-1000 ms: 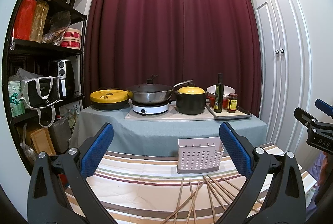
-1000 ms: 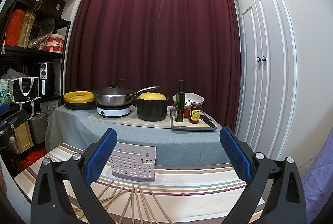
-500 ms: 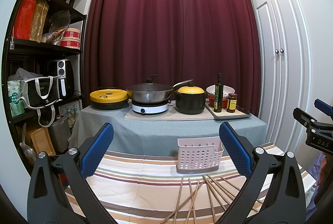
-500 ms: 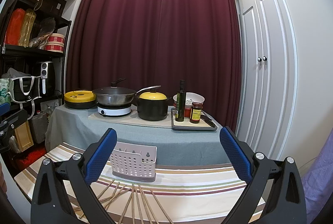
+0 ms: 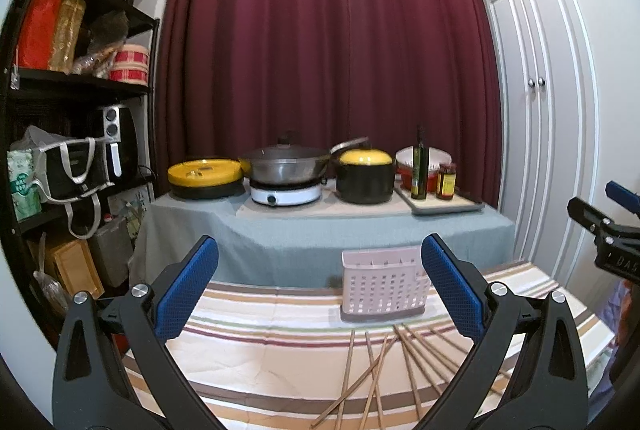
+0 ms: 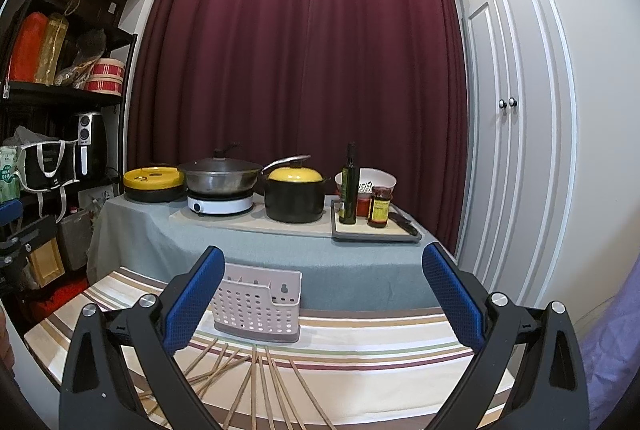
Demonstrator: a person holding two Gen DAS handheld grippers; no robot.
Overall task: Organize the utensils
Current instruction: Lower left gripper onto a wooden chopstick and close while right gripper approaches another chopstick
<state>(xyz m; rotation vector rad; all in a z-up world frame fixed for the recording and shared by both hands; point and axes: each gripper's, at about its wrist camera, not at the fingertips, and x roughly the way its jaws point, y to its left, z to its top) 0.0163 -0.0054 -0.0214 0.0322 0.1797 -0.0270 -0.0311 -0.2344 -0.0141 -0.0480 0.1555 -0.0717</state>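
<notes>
Left tongs gaped wide, gripping nothing; right tongs likewise spread wide and empty. Hovered above the striped bench. Wooden chopsticks lay scattered loose on the cloth, just in front of the perforated utensil caddy, standing upright near the bench's far edge.

Near ends of the chopsticks cut off by the bottom edge, several also hidden behind the blue pads of the left gripper. Same in the right wrist view: chopsticks run out of frame below, left ones covered by the right gripper. Inside of the utensil basket not visible past its wall. Jar label, behind the basket, too small to read.
</notes>
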